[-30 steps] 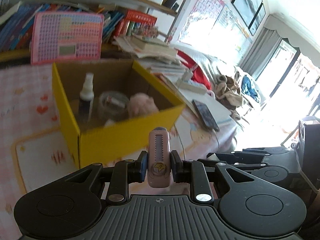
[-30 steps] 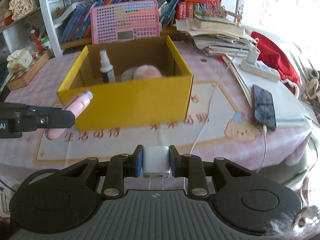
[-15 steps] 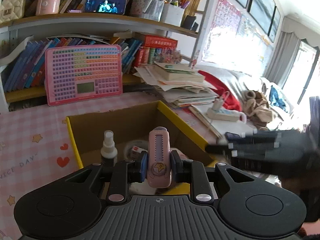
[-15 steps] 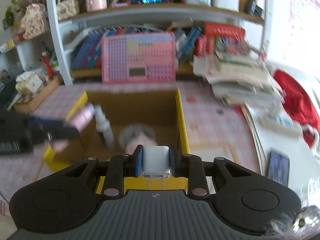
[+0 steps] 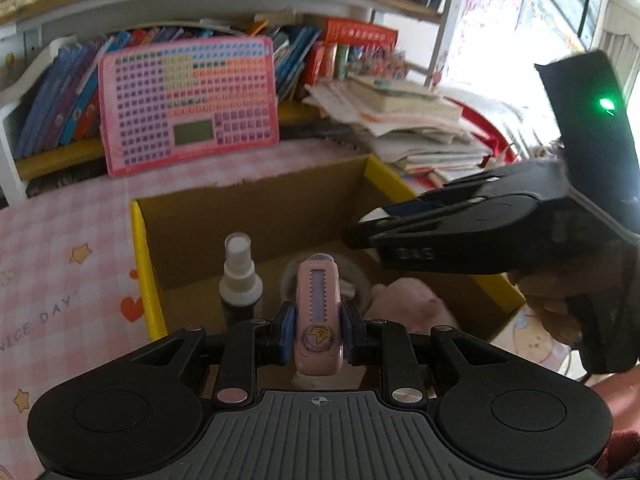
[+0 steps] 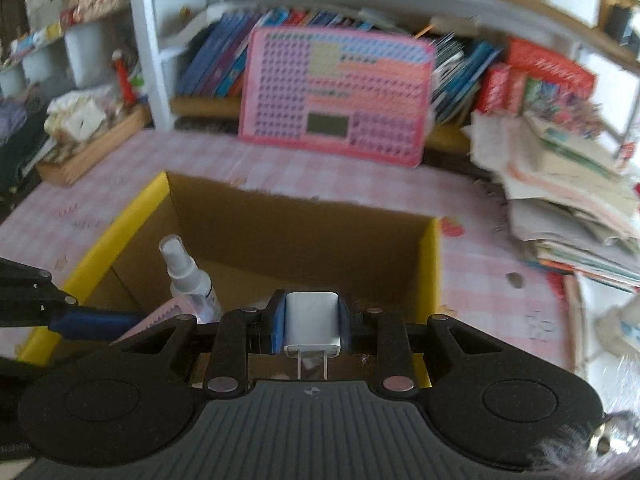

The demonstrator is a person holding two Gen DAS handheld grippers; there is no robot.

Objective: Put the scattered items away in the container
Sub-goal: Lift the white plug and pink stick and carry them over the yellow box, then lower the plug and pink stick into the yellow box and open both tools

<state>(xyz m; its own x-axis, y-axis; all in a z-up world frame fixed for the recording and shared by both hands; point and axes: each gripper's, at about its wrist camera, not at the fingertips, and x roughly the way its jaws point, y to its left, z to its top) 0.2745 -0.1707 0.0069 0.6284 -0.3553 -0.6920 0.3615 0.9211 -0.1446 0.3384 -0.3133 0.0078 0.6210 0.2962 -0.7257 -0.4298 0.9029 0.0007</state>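
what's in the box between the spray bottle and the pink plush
A clear round container, partly hidden behind the pink utility knife in the left gripper; the left wrist view shows it.

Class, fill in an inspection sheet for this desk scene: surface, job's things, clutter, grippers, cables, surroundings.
Surface: pink checked tablecloth.
Job's things: yellow-edged cardboard box holding a white-capped spray bottle and a pink plush lump.
Clutter: leaning paper stack; pink button-grid toy board.
Grippers: left gripper shut on pink utility knife; right gripper shut on white plug adapter; both above the box.
Cables: nothing seen.
Surroundings: shelf of upright books.
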